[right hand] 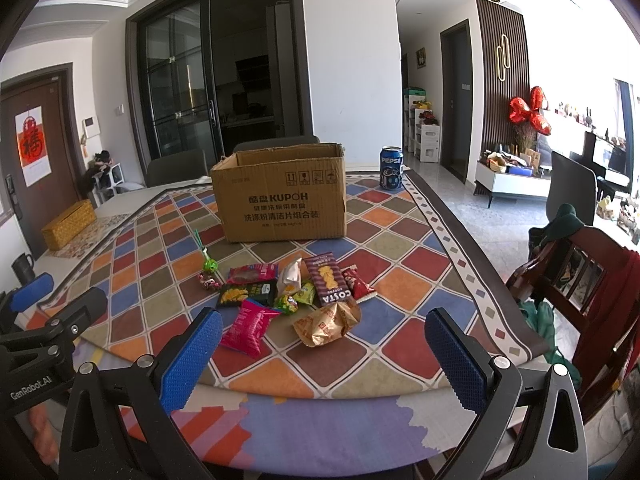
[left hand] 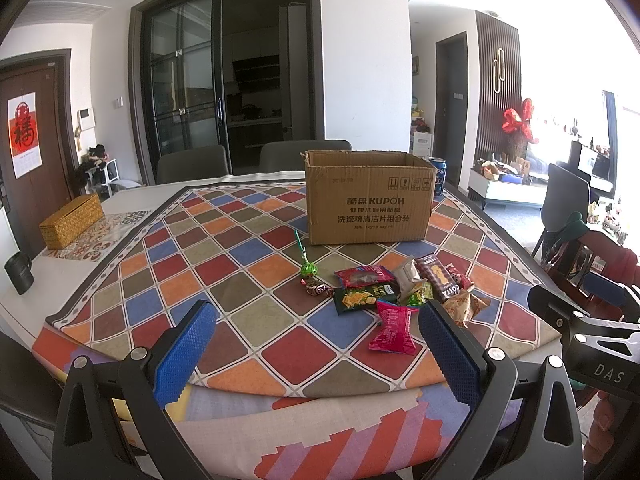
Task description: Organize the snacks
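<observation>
Snacks lie in a loose cluster on the checked tablecloth, toward the near edge of the table and in front of the cardboard box. Box stands upright, top flaps open, printed side facing the cameras, set toward the far edge; interior not visible from either view. Cluster contents, right wrist view: pink packet nearest the near edge, crumpled tan wrapper just beside it, brown COSTA packet behind, small red packet touching its right side, dark green cracker packet, red packet behind that, white pouch, and two small green sweets in the middle. Green lollipop with a green stick lies apart on the left side of the cluster, a small wrapped candy just beside it. Pepsi can stands upright near the far right corner, to the right of the box and apart from it. Woven yellow box and dark mug sit near the left edge, off the cloth. Left gripper is released, blue pads spread wide, holding nothing, hovering over the near edge; the pink packet shows between its fingers, not touched. Right gripper likewise released and empty, over the near edge, cluster framed between its pads. Wooden chair stands off the right edge.
</observation>
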`<move>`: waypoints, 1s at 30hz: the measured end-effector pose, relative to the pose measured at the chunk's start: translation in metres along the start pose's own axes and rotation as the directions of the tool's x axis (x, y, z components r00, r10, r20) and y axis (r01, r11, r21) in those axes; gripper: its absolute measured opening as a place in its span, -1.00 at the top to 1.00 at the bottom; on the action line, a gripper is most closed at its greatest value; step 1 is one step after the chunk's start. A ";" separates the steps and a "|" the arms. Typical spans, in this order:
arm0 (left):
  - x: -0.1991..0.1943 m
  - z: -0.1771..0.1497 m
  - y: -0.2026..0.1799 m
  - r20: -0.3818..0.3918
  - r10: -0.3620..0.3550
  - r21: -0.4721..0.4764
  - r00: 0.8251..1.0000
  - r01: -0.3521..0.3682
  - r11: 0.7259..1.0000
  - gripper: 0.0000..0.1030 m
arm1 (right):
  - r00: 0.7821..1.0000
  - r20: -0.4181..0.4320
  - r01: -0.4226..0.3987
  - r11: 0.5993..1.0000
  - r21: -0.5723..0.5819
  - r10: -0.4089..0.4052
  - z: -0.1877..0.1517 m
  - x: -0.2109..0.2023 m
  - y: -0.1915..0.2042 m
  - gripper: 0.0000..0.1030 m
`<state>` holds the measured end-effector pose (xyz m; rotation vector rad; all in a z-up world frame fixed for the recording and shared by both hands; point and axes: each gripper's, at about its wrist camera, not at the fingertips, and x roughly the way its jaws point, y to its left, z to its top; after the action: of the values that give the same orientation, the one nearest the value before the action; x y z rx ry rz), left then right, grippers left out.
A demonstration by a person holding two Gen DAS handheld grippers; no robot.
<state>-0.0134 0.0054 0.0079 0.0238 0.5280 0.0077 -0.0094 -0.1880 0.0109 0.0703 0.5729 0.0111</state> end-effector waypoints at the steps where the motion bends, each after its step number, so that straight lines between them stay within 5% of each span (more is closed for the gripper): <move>1: 0.000 0.000 0.000 0.000 0.000 0.000 1.000 0.000 1.000 -1.00 | 1.000 0.000 0.000 1.000 0.000 0.000 0.000 0.000 0.000 -0.98; 18: 0.003 0.000 -0.001 -0.021 -0.003 0.005 1.000 0.004 1.000 -1.00 | 1.000 -0.008 -0.005 1.000 -0.001 0.005 -0.003 0.001 0.000 -0.98; 30: 0.043 0.010 -0.024 -0.093 -0.068 0.086 0.993 0.076 0.993 -0.97 | 0.993 -0.112 -0.043 0.999 0.009 0.044 -0.004 0.041 -0.010 -0.98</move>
<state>0.0292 -0.0181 -0.0059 0.0917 0.6193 -0.0858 0.0226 -0.1964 -0.0147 0.0887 0.6836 0.0557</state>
